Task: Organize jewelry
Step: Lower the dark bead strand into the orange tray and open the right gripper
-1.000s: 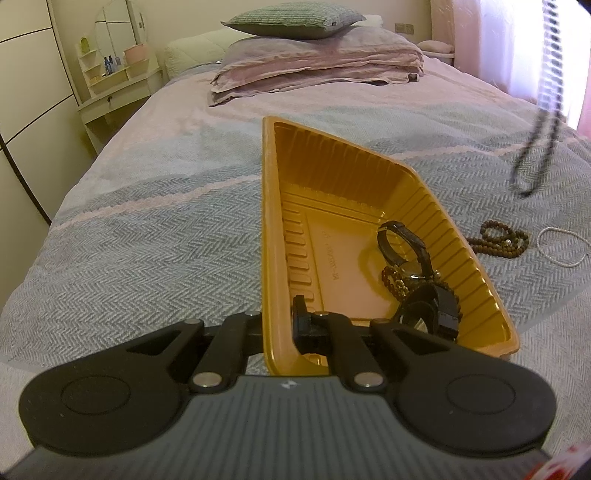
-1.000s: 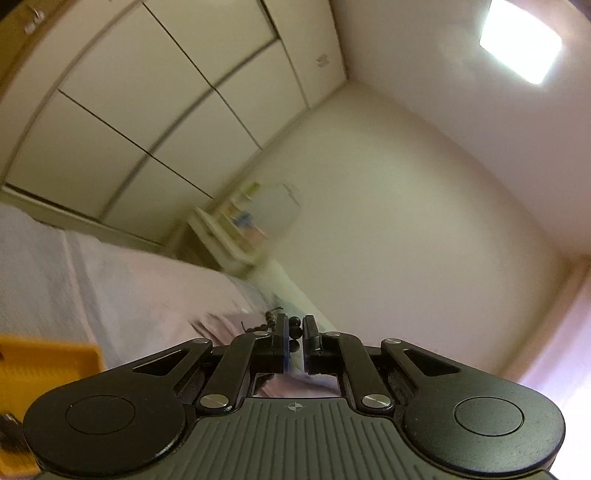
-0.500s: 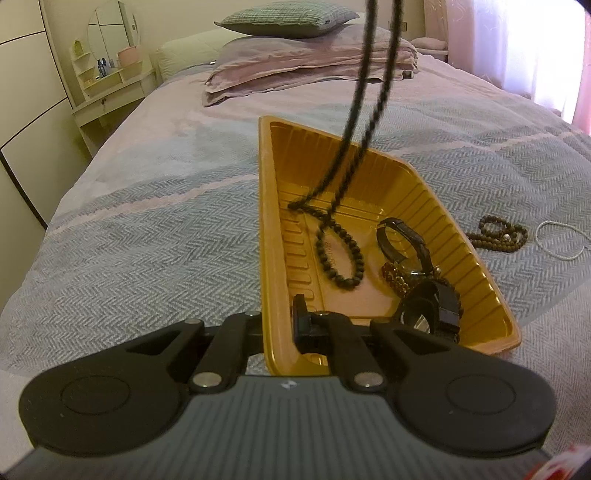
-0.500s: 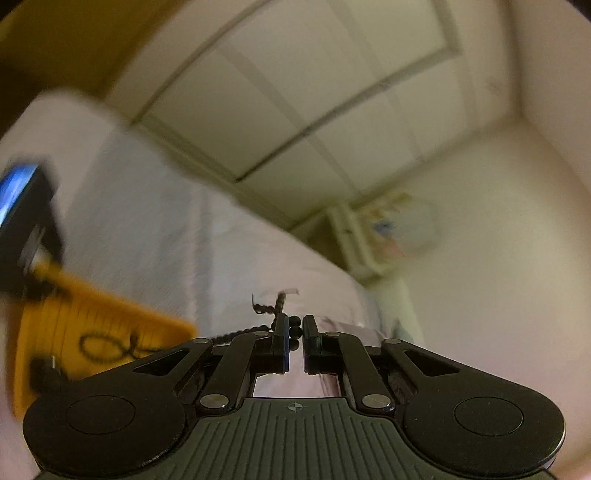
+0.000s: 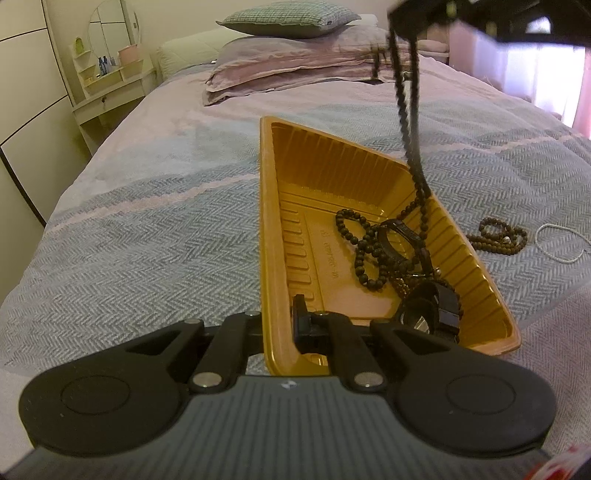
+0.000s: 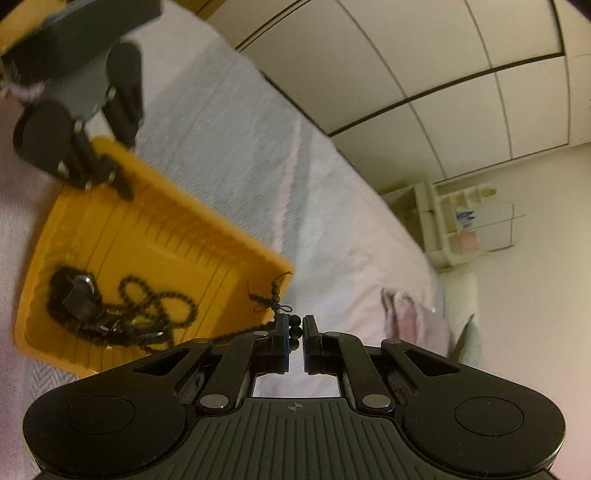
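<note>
On the bed (image 5: 155, 229) lies a yellow tray (image 5: 317, 173), on a grey and pink blanket with a zigzag weave. The left gripper (image 5: 280, 325) is clenched on the near left edge of this tray: one finger is inside the wall and the other is outside it. In the right wrist view the same gripper (image 6: 110, 173) shows at the upper left, on the rim of the tray (image 6: 184, 229).

The right gripper (image 6: 294, 332) is clenched on a black bead string (image 6: 159, 306). A few round beads sit between its fingertips, and a small knot with thin tassels stands just above them. From there the string (image 5: 408, 110) hangs down into the tray. Its lower part already rests on the tray floor in loose loops, near the right wall, while the upper part is in the air. In the left wrist view the right gripper itself is only a dark blurred shape at the top right.

In the near right part of the tray there is also a black watch (image 5: 432, 314), and the loops of the bead string touch it.

Outside the tray, on the blanket to the right, lie a brown bead bracelet (image 5: 500, 238) and, further right, a thin white chain (image 5: 561, 243). They are close together but apart. At the far end of the bed are pillows (image 5: 288, 14).
</note>
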A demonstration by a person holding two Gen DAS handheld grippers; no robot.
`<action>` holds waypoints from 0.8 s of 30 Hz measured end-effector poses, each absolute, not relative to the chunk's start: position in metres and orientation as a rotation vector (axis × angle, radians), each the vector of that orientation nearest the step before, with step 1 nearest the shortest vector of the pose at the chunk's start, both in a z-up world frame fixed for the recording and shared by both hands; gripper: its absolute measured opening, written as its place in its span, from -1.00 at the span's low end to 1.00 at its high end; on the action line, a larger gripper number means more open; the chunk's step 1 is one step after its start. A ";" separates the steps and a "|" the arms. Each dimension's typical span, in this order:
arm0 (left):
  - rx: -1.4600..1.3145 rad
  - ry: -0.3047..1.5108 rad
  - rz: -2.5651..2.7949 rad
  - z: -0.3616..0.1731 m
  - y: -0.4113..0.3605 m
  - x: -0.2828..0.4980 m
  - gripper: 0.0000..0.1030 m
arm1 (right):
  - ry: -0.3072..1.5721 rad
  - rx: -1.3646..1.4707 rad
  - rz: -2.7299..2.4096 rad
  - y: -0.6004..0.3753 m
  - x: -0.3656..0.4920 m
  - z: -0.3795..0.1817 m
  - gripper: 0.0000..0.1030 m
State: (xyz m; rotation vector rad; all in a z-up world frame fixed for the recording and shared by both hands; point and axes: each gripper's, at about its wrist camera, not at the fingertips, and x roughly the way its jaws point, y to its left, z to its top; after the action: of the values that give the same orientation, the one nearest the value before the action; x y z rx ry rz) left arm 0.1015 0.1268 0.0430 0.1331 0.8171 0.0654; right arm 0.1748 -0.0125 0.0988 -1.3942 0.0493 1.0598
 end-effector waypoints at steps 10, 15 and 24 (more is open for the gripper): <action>0.130 0.818 0.065 0.043 0.127 0.102 -0.90 | 0.134 -1.390 1.152 0.003 0.180 0.057 -0.87; 0.130 0.818 0.064 0.043 0.127 0.102 -0.90 | 0.155 -1.419 1.169 0.006 0.180 0.042 -0.87; 0.129 0.819 0.065 0.043 0.127 0.102 -0.90 | 0.147 -1.394 1.167 0.007 0.181 0.041 -0.87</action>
State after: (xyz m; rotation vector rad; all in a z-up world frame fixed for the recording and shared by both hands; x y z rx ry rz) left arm 0.1019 0.1268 0.0427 0.1286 0.8186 0.0647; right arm 0.1811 0.0069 0.0414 -1.3943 0.1467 1.1675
